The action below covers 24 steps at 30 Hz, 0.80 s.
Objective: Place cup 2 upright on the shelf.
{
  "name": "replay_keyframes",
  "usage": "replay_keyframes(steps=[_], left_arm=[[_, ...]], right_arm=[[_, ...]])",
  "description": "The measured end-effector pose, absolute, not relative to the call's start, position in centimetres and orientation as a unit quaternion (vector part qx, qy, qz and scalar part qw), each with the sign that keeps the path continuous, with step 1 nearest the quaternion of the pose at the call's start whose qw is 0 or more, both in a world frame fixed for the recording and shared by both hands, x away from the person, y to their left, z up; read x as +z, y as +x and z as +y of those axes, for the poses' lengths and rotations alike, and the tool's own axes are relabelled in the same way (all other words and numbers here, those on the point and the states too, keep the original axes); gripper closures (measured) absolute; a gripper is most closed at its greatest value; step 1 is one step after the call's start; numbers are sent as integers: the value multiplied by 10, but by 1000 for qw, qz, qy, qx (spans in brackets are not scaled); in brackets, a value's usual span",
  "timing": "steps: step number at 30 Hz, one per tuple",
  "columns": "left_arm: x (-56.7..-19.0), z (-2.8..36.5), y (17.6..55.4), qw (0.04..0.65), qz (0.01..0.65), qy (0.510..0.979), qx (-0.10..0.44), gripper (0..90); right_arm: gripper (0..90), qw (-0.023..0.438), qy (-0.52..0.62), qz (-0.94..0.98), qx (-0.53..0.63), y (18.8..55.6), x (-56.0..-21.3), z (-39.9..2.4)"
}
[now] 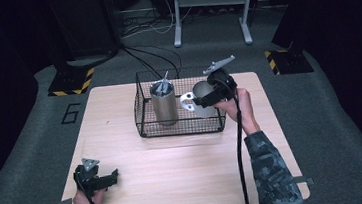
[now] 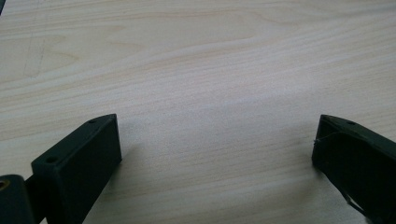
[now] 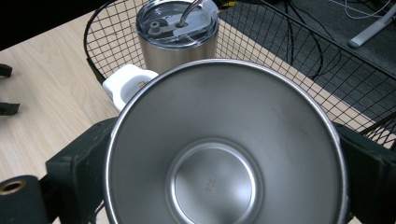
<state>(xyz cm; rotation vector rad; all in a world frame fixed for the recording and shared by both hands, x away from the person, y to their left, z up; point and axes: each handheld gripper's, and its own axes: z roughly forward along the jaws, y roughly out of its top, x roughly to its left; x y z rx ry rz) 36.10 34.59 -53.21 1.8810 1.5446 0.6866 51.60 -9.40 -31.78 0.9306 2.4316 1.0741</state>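
My right gripper [image 1: 203, 100] is shut on an open stainless steel mug [image 1: 203, 91] with a white handle [image 1: 187, 102], held at the right side of a black wire basket [image 1: 181, 128]. In the right gripper view the mug [image 3: 224, 154] sits between the jaws, its mouth toward the camera and its handle [image 3: 126, 84] at the left. A lidded steel tumbler [image 1: 163, 103] with a straw stands upright in the basket's left part, seen beyond the mug as the tumbler [image 3: 177, 35]. My left gripper [image 1: 112, 177] rests open at the table's front left corner, with nothing between its jaws [image 2: 217, 149].
The basket stands at the back middle of the light wooden table [image 1: 186, 177]. Bare wood stretches between the basket and the front edge. Beyond the table are floor cables [image 1: 154, 54], a grey stand [image 1: 210, 8] and yellow-black striped bases [image 1: 71, 82].
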Motion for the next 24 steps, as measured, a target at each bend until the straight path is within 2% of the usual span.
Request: replay_keyframes(steps=[24], left_arm=[[-532,346,361,302,583,709,259,13]], right_arm=[[57,156,385,833,366,554,-342,-92]])
